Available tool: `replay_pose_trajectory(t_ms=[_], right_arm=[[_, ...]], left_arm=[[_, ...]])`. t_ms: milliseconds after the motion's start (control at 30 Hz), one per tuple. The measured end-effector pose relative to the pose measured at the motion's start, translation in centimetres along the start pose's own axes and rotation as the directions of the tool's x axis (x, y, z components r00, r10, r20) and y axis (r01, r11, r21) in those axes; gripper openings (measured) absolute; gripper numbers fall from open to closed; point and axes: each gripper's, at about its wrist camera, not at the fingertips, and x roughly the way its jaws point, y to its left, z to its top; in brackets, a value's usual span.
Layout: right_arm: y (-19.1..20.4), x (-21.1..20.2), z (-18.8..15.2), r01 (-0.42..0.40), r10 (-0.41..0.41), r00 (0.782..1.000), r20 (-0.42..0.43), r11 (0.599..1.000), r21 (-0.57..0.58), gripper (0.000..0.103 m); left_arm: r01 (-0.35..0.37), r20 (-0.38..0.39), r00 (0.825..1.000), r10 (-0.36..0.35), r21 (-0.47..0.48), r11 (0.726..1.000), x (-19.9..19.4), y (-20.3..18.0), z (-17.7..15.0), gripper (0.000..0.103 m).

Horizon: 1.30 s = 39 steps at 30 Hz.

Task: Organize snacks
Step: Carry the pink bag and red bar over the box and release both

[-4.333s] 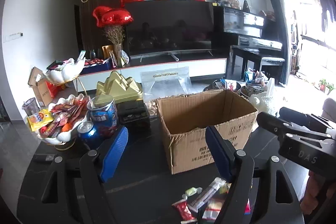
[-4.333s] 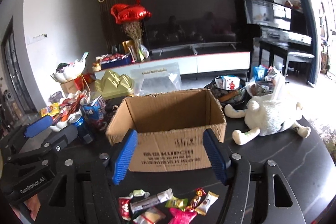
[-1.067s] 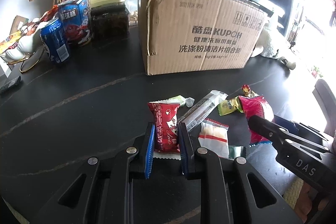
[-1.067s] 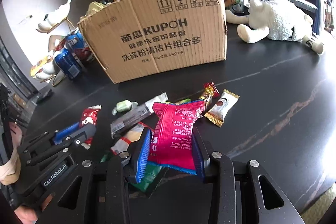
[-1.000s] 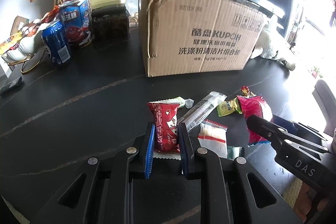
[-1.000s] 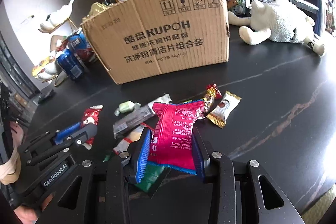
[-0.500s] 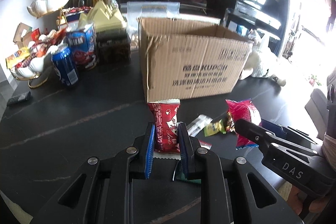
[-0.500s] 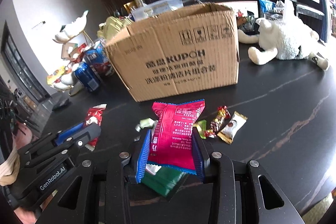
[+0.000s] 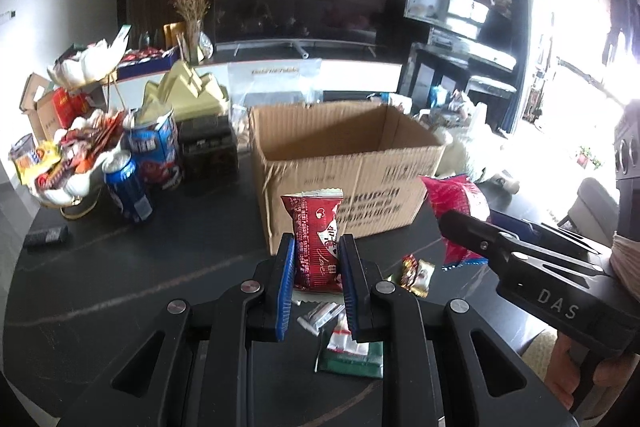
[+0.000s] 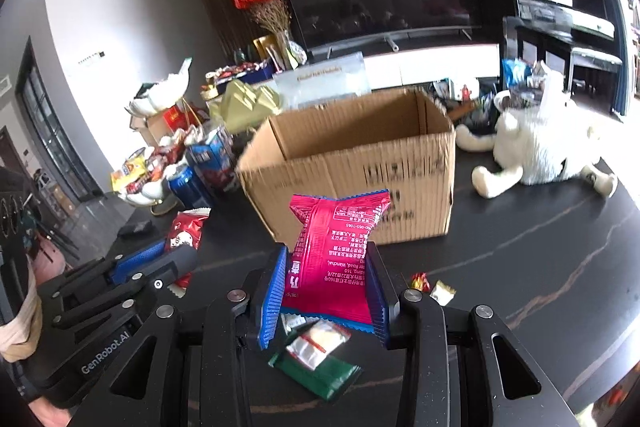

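My left gripper (image 9: 316,247) is shut on a dark red snack packet (image 9: 316,231) and holds it above the black table, in front of the open cardboard box (image 9: 344,151). My right gripper (image 10: 326,259) is shut on a bright pink snack packet (image 10: 336,247), also lifted, just short of the box (image 10: 352,163). The pink packet also shows in the left wrist view (image 9: 460,203), and the red packet shows in the right wrist view (image 10: 186,231). Loose snacks stay on the table below: a green packet (image 10: 316,373), a white packet (image 10: 316,343) and small candies (image 10: 430,287).
Left of the box stand a blue can (image 9: 128,187), a blue carton (image 9: 156,147), a dark box (image 9: 208,151) and a white bowl full of snacks (image 9: 72,167). A white plush toy (image 10: 544,147) lies to the box's right. A small dark remote (image 9: 46,235) lies at far left.
Both grippers closed on packets on the table, then lifted them and rose toward the box's top edge. The remaining snacks now lie lower in both views.
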Motion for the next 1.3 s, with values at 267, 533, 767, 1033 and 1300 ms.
replay_pose_trajectory(t_ms=[267,533,767,1033,1300], right_arm=[[0.5,-1.0,3.2,-0.005,0.005,1.000,0.013,1.000,-0.030,0.038],[0.3,-1.0,6.4,0.016,-0.015,1.000,0.027,0.999,-0.045,0.038],[0.4,0.5,8.6,0.038,-0.037,0.999,0.010,0.997,-0.072,0.038],[-0.1,3.5,10.9,0.054,-0.055,0.998,-0.005,0.994,-0.091,0.039],[-1.8,7.9,12.2,0.053,-0.057,0.997,-0.054,0.996,-0.074,0.039]], left_arm=[[0.009,0.021,1.000,-0.009,0.028,1.000,-1.1,-0.4,3.3,0.022],[0.005,0.028,1.000,-0.007,0.056,0.998,-1.0,-0.8,6.2,0.022],[0.039,-0.025,0.999,-0.039,0.020,0.999,1.4,0.2,9.1,0.022],[0.058,-0.079,0.995,-0.057,0.016,0.998,5.4,0.9,10.8,0.022],[0.045,-0.120,0.992,-0.044,0.009,0.999,10.0,1.5,11.5,0.023]])
